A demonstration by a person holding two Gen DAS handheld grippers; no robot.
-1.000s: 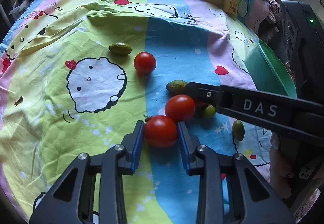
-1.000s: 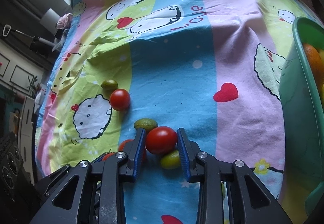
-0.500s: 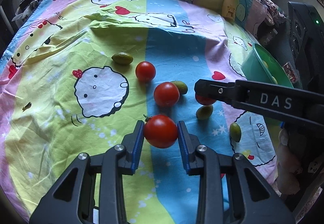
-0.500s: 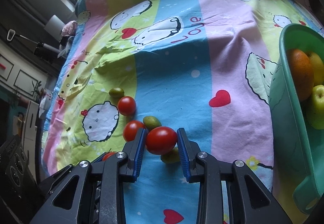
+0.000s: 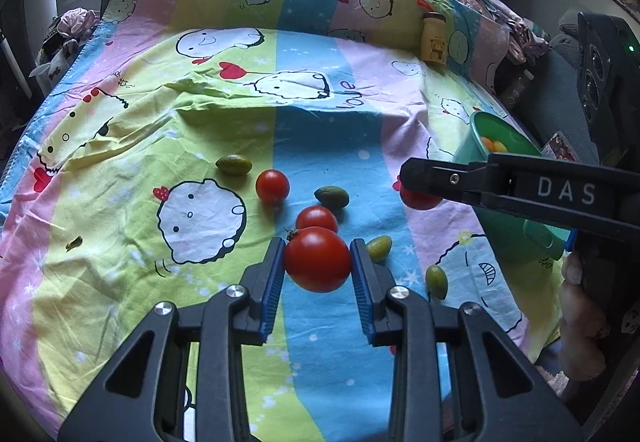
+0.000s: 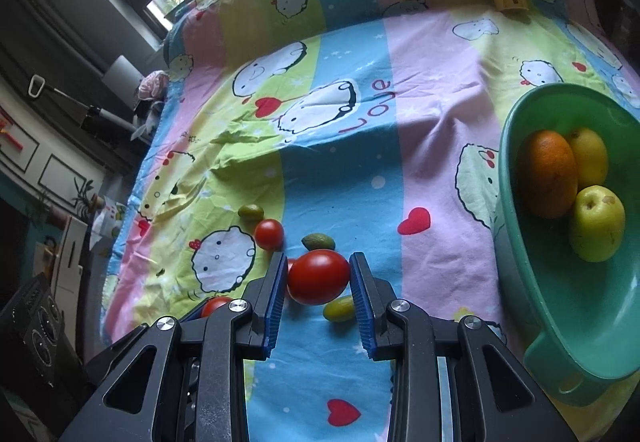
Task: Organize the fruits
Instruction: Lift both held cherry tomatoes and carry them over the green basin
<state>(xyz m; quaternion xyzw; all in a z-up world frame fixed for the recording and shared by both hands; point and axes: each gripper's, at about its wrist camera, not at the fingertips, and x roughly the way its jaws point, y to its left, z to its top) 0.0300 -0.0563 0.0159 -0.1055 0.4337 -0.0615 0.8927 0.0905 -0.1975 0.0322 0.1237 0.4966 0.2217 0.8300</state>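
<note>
Two tomatoes are held at once, one in each hand-held gripper. The left hand-held gripper [image 5: 318,262] is clamped on a large tomato [image 5: 318,259] between its blue pads, and the right hand-held gripper [image 6: 319,278] is clamped on another tomato [image 6: 319,276]; both fruits are seen clear of the bedsheet [image 5: 160,122]. The green bowl [image 6: 520,242], taken here as landmark, lies to the right of both grips and already holds an orange [image 6: 548,174], a lemon [image 6: 590,156] and a yellow-green apple [image 6: 598,224]. To the left of the bowl, on the sheet, two loose tomatoes [image 5: 272,186] and several small green fruits [image 5: 234,164] are left.

The step in hand is judged to be the carry to the bowl. It would be done well if pad pressure is kept light, since ripe tomato skin bruises and splits easily, and if each fruit is brought over the rim and lowered close to the bowl's bare green floor before release, not dropped onto the fruit inside. The right tomato is nearer the bowl and is best placed first, so the two grippers are not crossed.
</note>
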